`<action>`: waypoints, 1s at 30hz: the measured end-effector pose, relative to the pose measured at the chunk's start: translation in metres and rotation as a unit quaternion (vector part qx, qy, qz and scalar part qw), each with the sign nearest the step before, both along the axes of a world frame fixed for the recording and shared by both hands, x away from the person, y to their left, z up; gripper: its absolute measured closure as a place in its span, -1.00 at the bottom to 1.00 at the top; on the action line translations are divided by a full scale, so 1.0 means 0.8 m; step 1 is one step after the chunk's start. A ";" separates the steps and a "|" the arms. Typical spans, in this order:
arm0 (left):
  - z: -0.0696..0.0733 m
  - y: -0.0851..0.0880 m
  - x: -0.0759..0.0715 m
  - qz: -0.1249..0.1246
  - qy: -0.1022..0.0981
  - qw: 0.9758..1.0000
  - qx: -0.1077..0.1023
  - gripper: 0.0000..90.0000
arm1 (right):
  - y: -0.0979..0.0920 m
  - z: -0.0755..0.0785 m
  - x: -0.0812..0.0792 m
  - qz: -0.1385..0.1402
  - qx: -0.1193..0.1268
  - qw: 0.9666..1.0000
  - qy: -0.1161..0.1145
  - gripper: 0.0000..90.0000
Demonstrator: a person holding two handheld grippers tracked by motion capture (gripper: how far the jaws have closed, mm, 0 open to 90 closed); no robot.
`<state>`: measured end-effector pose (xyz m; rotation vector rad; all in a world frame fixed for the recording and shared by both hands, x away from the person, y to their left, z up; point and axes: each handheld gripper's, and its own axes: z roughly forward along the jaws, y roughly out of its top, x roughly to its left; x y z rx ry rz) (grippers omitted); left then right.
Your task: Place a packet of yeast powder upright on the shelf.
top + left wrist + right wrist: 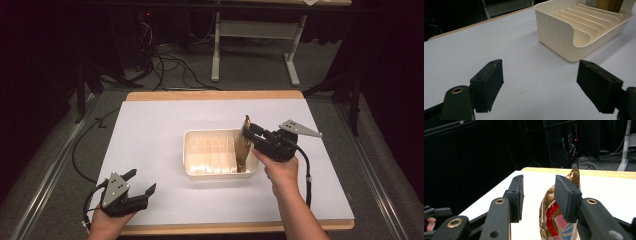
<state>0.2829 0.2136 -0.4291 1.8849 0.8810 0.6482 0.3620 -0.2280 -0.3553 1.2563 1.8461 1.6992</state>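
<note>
Gold snack bag [245, 145] stands upright inside the cream tray [187, 150], at its right end. Right gripper [247, 131] has let go; its jaws sit loose around the bag's top. Left gripper [141, 181] waits wide open, well apart from the tray.

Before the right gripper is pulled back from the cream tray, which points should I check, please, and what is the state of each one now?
1. Gold foil packet stands in an end slot of the cream plastic slotted tray: ok.
2. Right gripper jaws are apart, with a gap at the left pad: ok.
3. Right pad free of the foil: cannot tell; they overlap.
4. Packet stays upright alone: cannot tell; it leans a little.
5. Left gripper open, holding nothing, over the white table sheet, away from the tray: ok.
</note>
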 end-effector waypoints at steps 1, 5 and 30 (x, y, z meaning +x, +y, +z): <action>0.000 0.000 0.000 0.000 0.000 1.000 0.000 -0.52 | 0.000 0.000 0.000 0.001 -0.003 1.000 0.000 0.29; 0.000 0.000 0.000 0.000 0.000 1.000 0.001 -0.52 | 0.000 0.000 -0.002 0.000 -0.015 1.000 -0.001 0.23; -0.002 0.001 0.004 0.003 0.006 1.000 0.000 -0.52 | -0.058 -0.027 -0.069 -0.033 -0.098 0.995 -0.001 -0.46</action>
